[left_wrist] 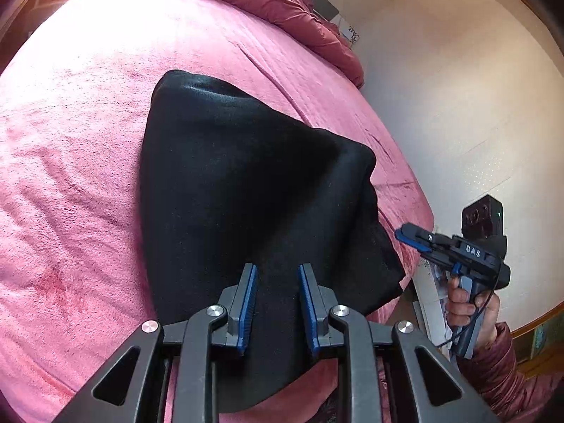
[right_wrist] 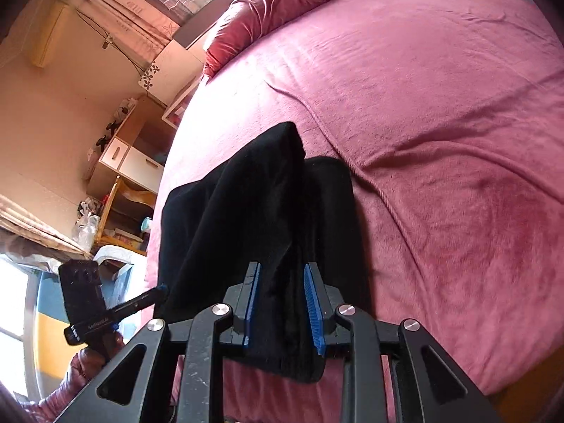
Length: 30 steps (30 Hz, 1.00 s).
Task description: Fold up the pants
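Black pants (left_wrist: 246,176) lie folded on the pink blanket (left_wrist: 70,176), near the bed's edge. Left gripper (left_wrist: 277,303) over the near end of the pants, jaws parted, blue pads (left_wrist: 246,303) clear of the cloth. Right gripper (right_wrist: 282,305) over the other near corner, jaws also apart, cloth between the pads but not pinched. A hand (left_wrist: 469,306) in a maroon sleeve (left_wrist: 500,370) holds the right gripper.

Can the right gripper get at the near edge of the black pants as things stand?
Probably yes: the right gripper already straddles the pants' near edge, jaws apart, nothing between.
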Motion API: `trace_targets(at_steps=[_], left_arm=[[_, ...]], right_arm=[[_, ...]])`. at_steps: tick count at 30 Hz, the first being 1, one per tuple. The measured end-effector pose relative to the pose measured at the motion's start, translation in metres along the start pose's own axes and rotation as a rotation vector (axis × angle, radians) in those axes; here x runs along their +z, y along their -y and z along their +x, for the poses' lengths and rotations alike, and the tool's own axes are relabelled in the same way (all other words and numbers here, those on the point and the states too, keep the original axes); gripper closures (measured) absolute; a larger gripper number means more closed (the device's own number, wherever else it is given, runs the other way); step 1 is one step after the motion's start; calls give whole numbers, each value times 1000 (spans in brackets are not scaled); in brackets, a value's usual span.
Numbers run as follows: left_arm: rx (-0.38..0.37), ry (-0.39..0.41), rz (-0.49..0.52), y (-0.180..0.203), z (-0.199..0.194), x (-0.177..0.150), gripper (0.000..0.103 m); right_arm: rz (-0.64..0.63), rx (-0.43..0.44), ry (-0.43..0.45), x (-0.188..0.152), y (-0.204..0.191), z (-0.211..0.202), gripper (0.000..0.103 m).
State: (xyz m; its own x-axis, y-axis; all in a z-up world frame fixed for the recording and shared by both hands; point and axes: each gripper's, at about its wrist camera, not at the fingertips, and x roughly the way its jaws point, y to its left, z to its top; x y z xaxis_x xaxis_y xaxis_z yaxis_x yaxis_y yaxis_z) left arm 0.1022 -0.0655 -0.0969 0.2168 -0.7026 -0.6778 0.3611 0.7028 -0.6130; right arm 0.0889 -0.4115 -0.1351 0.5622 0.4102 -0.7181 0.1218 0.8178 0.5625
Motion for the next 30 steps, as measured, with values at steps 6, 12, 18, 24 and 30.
trace_targets(at_steps=[6, 12, 18, 24, 30], left_arm=[[-1, 35, -2, -3, -20, -2, 78], [5, 62, -11, -10, -42, -8, 78], [8, 73, -3, -9, -55, -12, 78], [31, 34, 49, -2, -42, -15, 78], [92, -21, 53, -1, -22, -19, 78]], right_arm=[[86, 67, -96, -50, -2, 2, 57], [193, 28, -40, -52, 10, 21, 58], [125, -64, 7, -49, -4, 10, 95], [45, -148, -22, -69, -8, -10, 96], [124, -150, -52, -75, 16, 10, 95]])
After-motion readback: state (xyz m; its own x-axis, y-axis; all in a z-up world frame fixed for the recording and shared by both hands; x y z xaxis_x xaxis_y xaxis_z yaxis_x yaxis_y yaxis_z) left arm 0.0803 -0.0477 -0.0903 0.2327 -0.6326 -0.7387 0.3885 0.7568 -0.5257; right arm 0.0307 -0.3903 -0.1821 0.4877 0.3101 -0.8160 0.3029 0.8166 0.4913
